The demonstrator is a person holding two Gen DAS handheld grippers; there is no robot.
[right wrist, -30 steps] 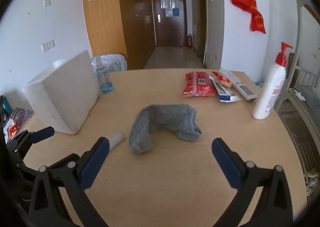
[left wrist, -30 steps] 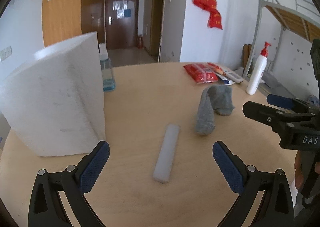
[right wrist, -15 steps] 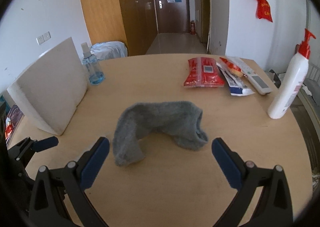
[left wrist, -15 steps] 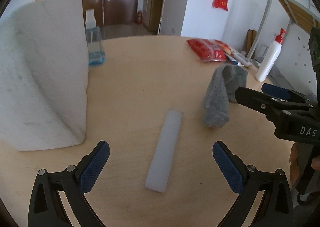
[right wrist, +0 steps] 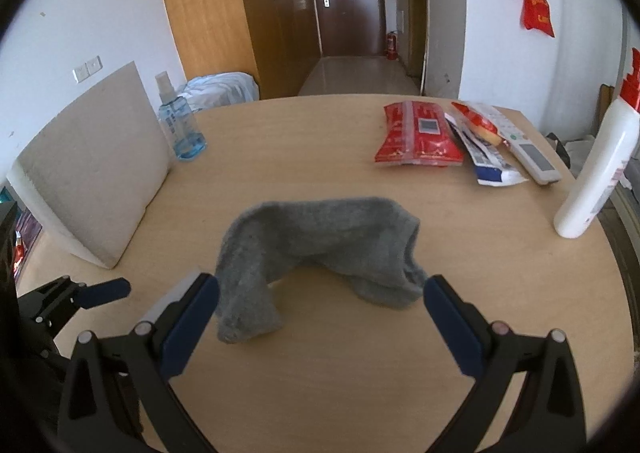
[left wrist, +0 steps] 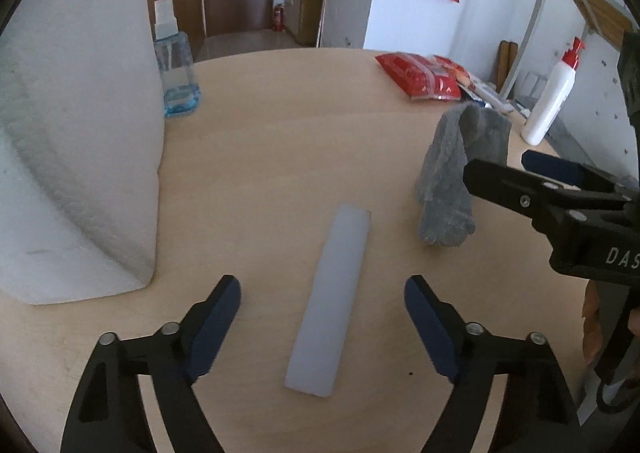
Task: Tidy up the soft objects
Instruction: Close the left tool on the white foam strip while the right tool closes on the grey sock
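Left gripper (left wrist: 322, 303): I'm seeing the jaws apart, and they have just been closing in. The white foam strip (left wrist: 330, 301) is lying flat on the table (left wrist: 280, 157) between the two blue pads (left wrist: 218, 323), lower centre of the left wrist frame, pads not touching it on either side. Strip is running from the bottom centre up toward the middle, slightly tilted right.

Right gripper (right wrist: 320, 295): jaws are standing wide. The grey sock (right wrist: 316, 249) is sitting humped in the centre of the right wrist frame, its two ends drooping down toward the pads; the left pad (right wrist: 190, 323) is right against the sock's toe end, and whether it is touching I can't tell. Nothing is clamped.

In the left wrist frame the sock is lying right of centre, just beside the strip's upper end, with the right gripper's fingers coming in from the right edge.

Further out: big white foam block (left wrist: 76, 141) filling the left side, blue spray bottle (left wrist: 176, 73) just behind it. Red snack packet (right wrist: 418, 139), a remote (right wrist: 528, 151) and a white pump bottle (right wrist: 596, 177) are sitting at the right of the right wrist frame, well apart from the sock.
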